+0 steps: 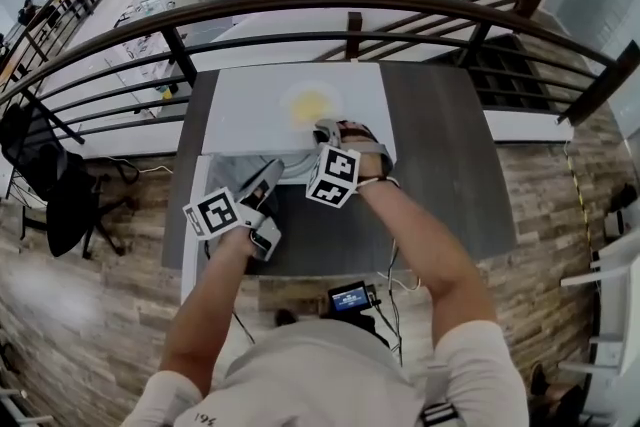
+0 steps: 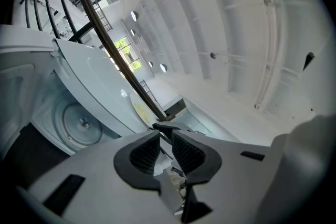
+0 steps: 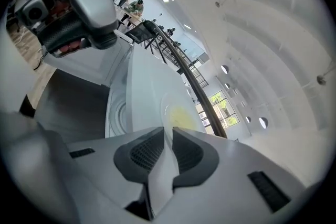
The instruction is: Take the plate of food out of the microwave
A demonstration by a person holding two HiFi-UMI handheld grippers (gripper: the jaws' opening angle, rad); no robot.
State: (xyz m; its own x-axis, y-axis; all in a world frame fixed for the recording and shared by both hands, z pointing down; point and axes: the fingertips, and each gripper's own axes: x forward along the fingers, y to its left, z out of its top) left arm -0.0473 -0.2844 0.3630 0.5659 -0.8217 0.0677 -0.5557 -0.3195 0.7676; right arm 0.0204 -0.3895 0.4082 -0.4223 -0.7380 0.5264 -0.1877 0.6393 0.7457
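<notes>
A white plate [image 1: 311, 105] with yellow food lies on the flat white top of the microwave [image 1: 240, 110]. My right gripper [image 1: 326, 129] is at the plate's near rim. In the right gripper view the plate [image 3: 178, 113] runs in between the jaws, and the right gripper [image 3: 167, 136] is shut on its thin rim. My left gripper [image 1: 268, 179] hangs lower left, in front of the microwave's opening. Its jaws stand a narrow gap apart with nothing gripped, and the left gripper [image 2: 165, 138] looks past the turntable [image 2: 79, 123] toward the plate [image 2: 139, 109].
The microwave's dark door [image 1: 300, 235] lies open toward me, below the glass turntable [image 1: 292, 165]. The microwave stands on a dark table [image 1: 440, 155] against a curved railing [image 1: 350, 10], with a drop to a lower floor beyond. A chair [image 1: 60, 185] stands at the left.
</notes>
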